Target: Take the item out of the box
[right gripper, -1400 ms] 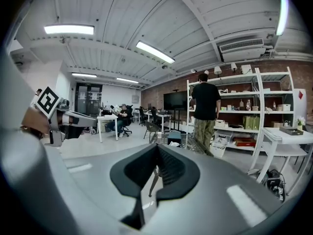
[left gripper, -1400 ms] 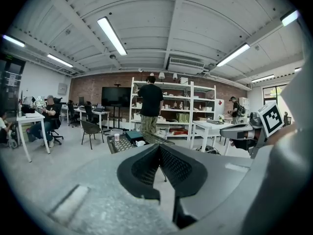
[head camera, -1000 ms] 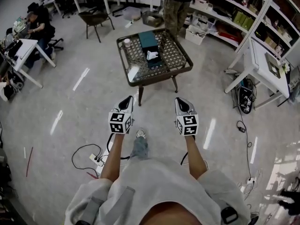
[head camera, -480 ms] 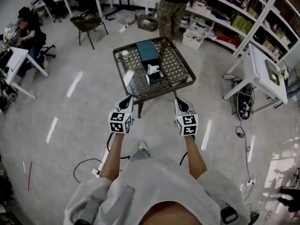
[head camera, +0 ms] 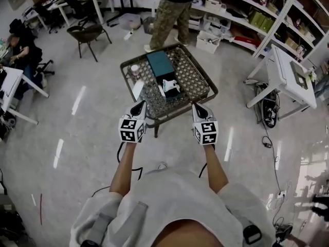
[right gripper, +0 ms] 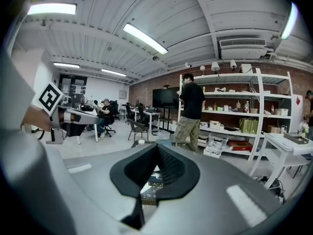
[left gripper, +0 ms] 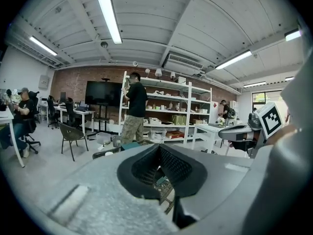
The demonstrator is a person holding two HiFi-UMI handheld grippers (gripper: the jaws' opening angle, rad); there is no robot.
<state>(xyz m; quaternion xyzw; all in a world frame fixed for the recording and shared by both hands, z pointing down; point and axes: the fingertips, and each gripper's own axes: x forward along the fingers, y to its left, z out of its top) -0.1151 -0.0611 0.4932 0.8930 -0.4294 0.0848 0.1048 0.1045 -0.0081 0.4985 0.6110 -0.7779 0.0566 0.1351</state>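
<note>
Standing nearer than a second ago, the mesh-topped table (head camera: 191, 75) now has its near edge at the tips of both grippers, where bare floor lay between them before; the left gripper (head camera: 139, 108) and right gripper (head camera: 198, 109) are both clenched on nothing, as they were; the open box (head camera: 175, 93) sits mid-table, ahead between the two grippers, with the white item (head camera: 168, 85) inside it; a teal box (head camera: 158, 62) lies just behind it toward the far edge; a white cup (head camera: 135, 69) and a white sheet (head camera: 138, 90) lie along the left edge, the sheet directly ahead of the left gripper; a standing person (head camera: 169, 12) is close beyond the far edge; a chair (head camera: 87, 34) stands well off to the left.
</note>
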